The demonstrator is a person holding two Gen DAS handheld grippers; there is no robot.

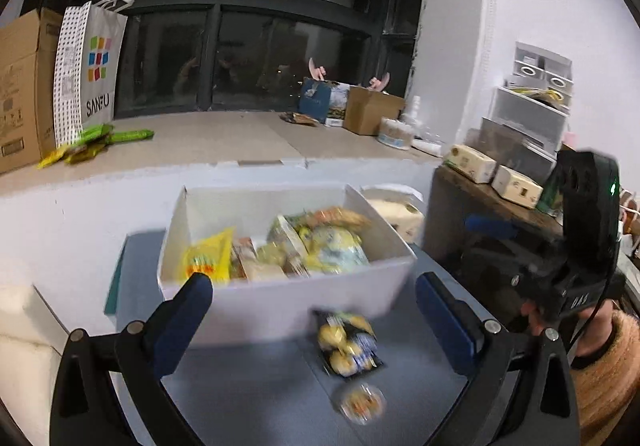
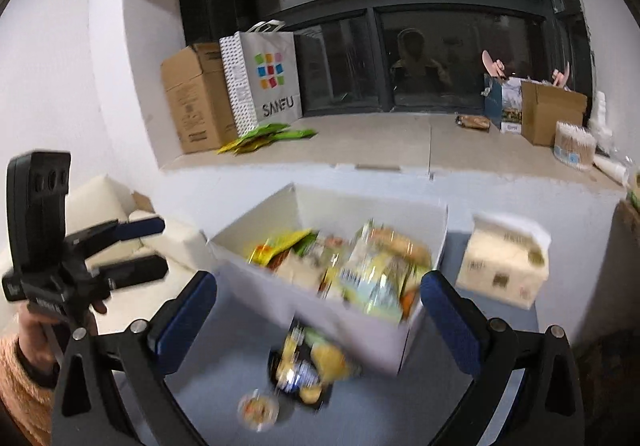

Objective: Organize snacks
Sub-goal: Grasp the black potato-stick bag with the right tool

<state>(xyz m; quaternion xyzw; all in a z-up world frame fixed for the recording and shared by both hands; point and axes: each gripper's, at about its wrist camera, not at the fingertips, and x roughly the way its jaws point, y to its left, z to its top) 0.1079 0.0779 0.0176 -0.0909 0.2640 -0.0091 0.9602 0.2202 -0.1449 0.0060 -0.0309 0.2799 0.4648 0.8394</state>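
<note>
A white open box (image 1: 280, 298) full of several snack packets stands on a grey-blue table (image 1: 248, 386); it also shows in the right wrist view (image 2: 360, 326). A dark packet of yellow snacks (image 1: 348, 344) lies in front of the box, also seen from the right (image 2: 308, 366). A small round clear snack cup (image 1: 362, 402) lies nearer, also in the right wrist view (image 2: 258, 410). My left gripper (image 1: 314, 310) is open and empty, above the table before the box. My right gripper (image 2: 318, 310) is open and empty too; it shows in the left wrist view (image 1: 492, 242).
A tissue box (image 2: 504, 270) sits right of the white box. The window ledge (image 1: 224, 138) holds a cardboard box, a SANFU bag (image 1: 94, 66), green packets (image 1: 104, 138) and more boxes. A wooden shelf with drawers (image 1: 520, 150) stands right; a cream sofa (image 2: 120, 214) left.
</note>
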